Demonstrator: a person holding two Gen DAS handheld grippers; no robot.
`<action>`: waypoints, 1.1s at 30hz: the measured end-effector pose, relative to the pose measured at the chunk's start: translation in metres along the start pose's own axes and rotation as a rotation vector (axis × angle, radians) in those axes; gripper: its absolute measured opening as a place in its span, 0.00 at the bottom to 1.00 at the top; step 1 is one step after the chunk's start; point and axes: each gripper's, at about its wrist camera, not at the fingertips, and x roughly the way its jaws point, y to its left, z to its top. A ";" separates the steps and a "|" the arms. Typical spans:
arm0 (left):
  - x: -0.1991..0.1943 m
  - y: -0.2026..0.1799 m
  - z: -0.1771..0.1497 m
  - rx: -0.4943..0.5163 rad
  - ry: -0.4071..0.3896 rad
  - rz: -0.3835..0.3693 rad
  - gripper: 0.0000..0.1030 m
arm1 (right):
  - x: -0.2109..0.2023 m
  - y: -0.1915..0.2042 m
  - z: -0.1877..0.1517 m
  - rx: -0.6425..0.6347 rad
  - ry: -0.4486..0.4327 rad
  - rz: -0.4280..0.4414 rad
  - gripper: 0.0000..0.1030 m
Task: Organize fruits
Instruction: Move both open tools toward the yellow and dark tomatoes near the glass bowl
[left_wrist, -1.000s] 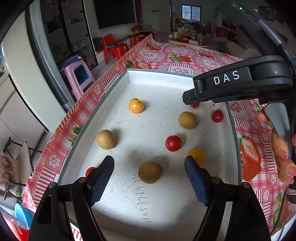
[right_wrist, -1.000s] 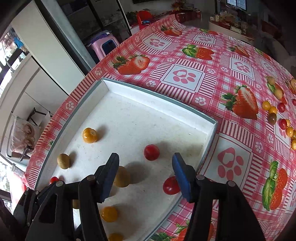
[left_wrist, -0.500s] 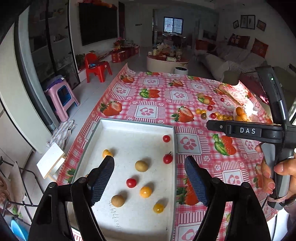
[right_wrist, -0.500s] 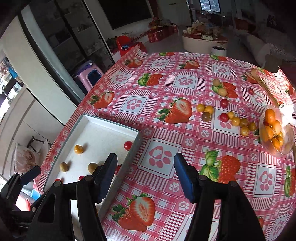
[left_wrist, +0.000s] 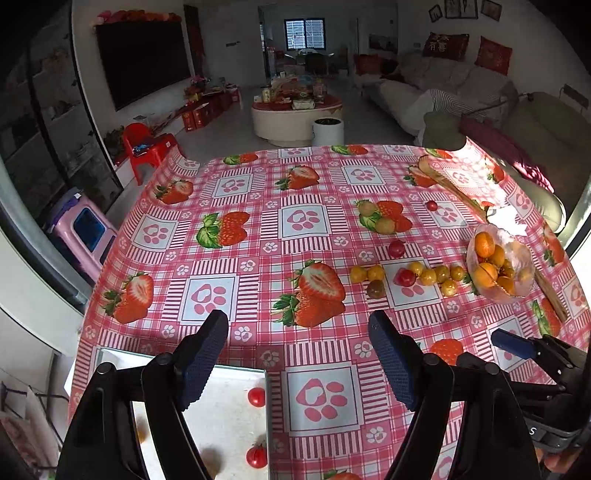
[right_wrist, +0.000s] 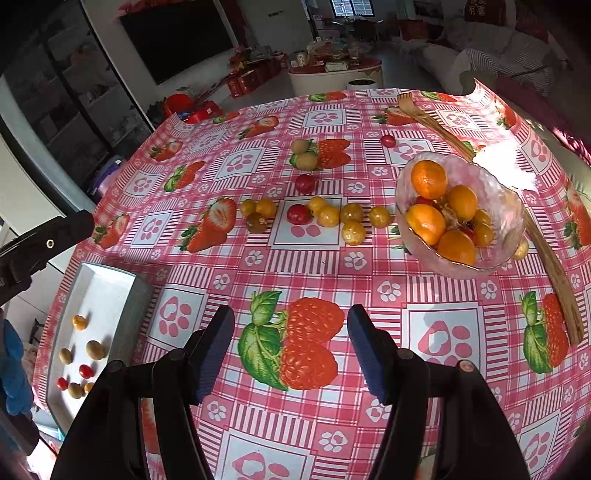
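Both grippers hang above the strawberry tablecloth with nothing between their blue pads. My left gripper (left_wrist: 297, 343) stands open just past the white tray's (left_wrist: 229, 373) far right corner, where two red tomatoes (left_wrist: 256, 397) lie. My right gripper (right_wrist: 291, 332) is open over a printed strawberry. Ahead of it runs a row of loose yellow cherry tomatoes (right_wrist: 328, 216), a red one (right_wrist: 298, 214) and a dark one (right_wrist: 257, 222). Two brownish-green fruits (right_wrist: 307, 161) lie further back. A glass bowl (right_wrist: 513, 221) of oranges (right_wrist: 428, 179) stands to the right. The tray (right_wrist: 103, 291), at left, holds several small fruits.
A long wooden fork (right_wrist: 554, 269) lies along the right side behind the bowl, with a crumpled white tissue (right_wrist: 506, 168) beside it. A black part of the left gripper's handle (right_wrist: 44, 240) shows at the left edge. The table's far edge drops to a living-room floor.
Both grippers have lifted away from the tray and swung right over the tablecloth. The tray has slid to the lower left of both views; the bowl and the loose fruit row have come into view.
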 end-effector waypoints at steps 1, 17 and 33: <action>0.013 -0.003 0.002 0.011 0.014 0.006 0.77 | 0.005 -0.004 0.000 0.011 -0.004 -0.013 0.66; 0.117 -0.030 0.031 0.106 0.123 -0.041 0.62 | 0.063 -0.017 0.025 0.072 -0.075 -0.171 0.61; 0.113 -0.033 0.025 0.044 0.089 -0.131 0.62 | 0.071 -0.026 0.038 0.107 -0.106 -0.185 0.22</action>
